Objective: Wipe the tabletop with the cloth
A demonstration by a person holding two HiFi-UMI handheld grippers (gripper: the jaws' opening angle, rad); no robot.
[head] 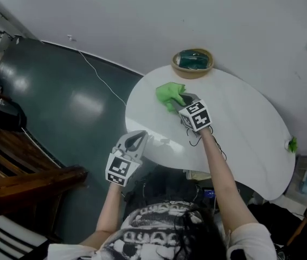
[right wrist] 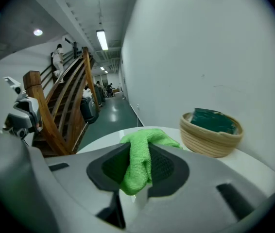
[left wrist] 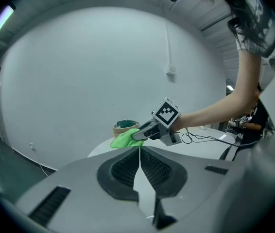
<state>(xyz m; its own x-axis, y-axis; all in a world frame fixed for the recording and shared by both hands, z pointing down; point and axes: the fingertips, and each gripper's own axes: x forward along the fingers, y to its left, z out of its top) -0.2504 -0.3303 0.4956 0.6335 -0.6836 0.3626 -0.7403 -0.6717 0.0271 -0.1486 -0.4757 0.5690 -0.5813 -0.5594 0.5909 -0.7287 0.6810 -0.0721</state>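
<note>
The cloth, bright green, is clamped in my right tongs, bunched between the 2 jaws over the far side of the round white worktop. I can't tell whether it touches the surface. A woven basket nearby holds a dark green object. My left tongs are closed on nothing, at the worktop's near left edge, well apart from the cloth.
</note>
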